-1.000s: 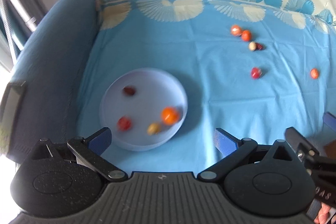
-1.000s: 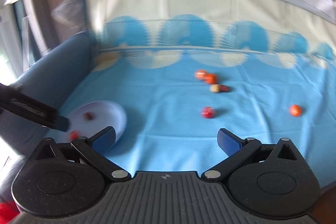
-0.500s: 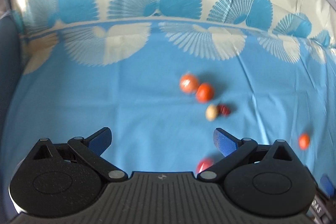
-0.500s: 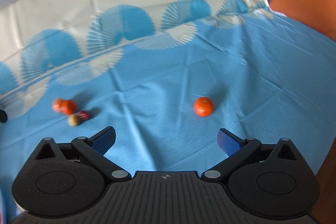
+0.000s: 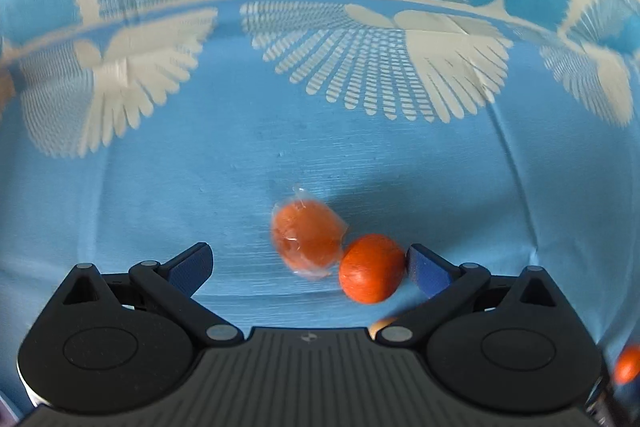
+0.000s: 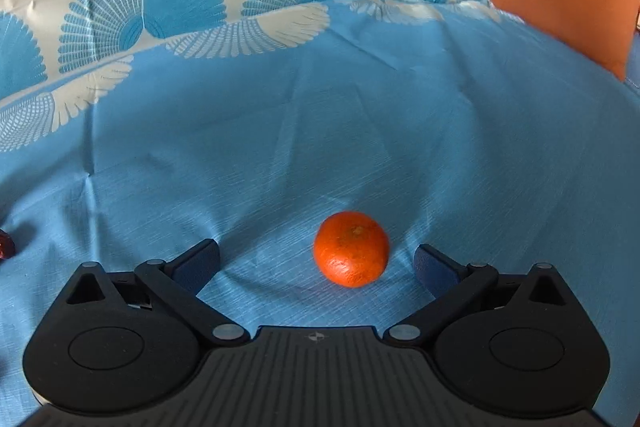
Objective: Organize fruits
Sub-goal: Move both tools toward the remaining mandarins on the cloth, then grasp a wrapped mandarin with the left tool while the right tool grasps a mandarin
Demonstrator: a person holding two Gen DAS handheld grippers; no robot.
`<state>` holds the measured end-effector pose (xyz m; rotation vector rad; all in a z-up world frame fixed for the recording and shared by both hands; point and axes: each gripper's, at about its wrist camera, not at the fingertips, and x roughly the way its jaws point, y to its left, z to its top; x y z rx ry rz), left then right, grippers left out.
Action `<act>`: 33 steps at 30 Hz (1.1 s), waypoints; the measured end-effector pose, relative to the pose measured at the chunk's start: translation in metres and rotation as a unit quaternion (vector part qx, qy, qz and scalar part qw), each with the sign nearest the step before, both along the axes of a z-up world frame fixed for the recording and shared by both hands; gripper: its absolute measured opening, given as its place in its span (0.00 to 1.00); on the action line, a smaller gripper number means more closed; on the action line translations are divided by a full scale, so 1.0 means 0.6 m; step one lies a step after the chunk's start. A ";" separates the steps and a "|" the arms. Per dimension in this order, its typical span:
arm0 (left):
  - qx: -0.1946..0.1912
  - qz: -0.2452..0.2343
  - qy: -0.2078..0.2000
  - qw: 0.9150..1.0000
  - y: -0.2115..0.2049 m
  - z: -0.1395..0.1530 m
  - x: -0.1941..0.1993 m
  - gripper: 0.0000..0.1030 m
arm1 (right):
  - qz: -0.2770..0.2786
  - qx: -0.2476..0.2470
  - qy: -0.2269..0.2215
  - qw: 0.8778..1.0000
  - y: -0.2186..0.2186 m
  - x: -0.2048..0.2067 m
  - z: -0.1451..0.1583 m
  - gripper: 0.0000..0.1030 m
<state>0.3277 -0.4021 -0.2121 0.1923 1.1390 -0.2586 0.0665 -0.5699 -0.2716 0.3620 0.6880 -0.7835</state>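
Blue woven cloth (image 5: 168,187) with a border of white and blue fan shapes covered the whole surface under both cameras; whether a bed or a worktop lay beneath it could not be told.

The left gripper (image 5: 310,261) hung low over the cloth with its blue-padded fingers (image 5: 426,269) spread wide. Between them lay two fruits, touching each other: a round orange fruit wrapped in clear plastic film (image 5: 306,241), somewhat blurred, near the middle of the gap, and a bare smooth orange fruit (image 5: 372,269) to its right, resting just against the right finger's pad. Neither was pinched. A small pale fruit (image 5: 380,323) peeked out behind the right finger's linkage, mostly hidden. At the far lower right edge of that view sat another orange fruit (image 5: 628,363), blurred.

The right gripper (image 6: 316,263) also sat close above the cloth, its fingers (image 6: 198,261) parted and holding nothing. A dimpled orange tangerine (image 6: 351,254) with its stem scar turned upward lay between them, nearer the right finger yet apart from both. A dark red fruit (image 6: 6,245) showed at the left edge, cut off by the frame. An orange cushion (image 6: 568,3) stood beyond the cloth at upper right.
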 end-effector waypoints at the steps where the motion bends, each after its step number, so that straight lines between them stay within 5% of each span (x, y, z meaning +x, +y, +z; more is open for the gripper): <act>1: -0.009 0.009 0.008 1.000 0.002 -0.002 0.003 0.97 | 0.000 0.004 -0.006 1.000 -0.002 -0.004 0.000 0.99; 3: -0.041 0.007 0.030 0.999 0.005 -0.002 0.001 0.74 | 0.003 0.002 -0.005 1.000 0.000 -0.007 0.001 0.96; 5: -0.041 0.005 0.039 0.998 -0.001 -0.002 -0.004 0.64 | -0.002 0.002 -0.009 1.000 0.001 -0.014 0.008 0.84; 7: -0.036 0.000 0.034 0.999 -0.005 0.000 -0.009 0.62 | -0.004 -0.001 -0.012 1.000 0.002 -0.022 0.014 0.59; 8: -0.037 0.006 0.032 0.999 -0.003 0.000 -0.008 0.57 | -0.004 -0.001 -0.014 1.000 0.001 -0.026 0.017 0.54; 10: -0.041 0.013 0.028 0.999 0.006 0.002 -0.007 0.36 | -0.009 -0.001 -0.016 1.000 -0.002 -0.036 0.019 0.36; 20: -0.069 0.003 0.020 0.997 0.126 0.062 -0.086 0.34 | 0.014 0.028 -0.065 0.997 0.033 -0.085 0.086 0.35; 33: -0.054 -0.007 -0.042 0.998 0.356 0.195 -0.257 0.34 | 0.174 0.022 -0.084 0.981 0.246 -0.133 0.218 0.35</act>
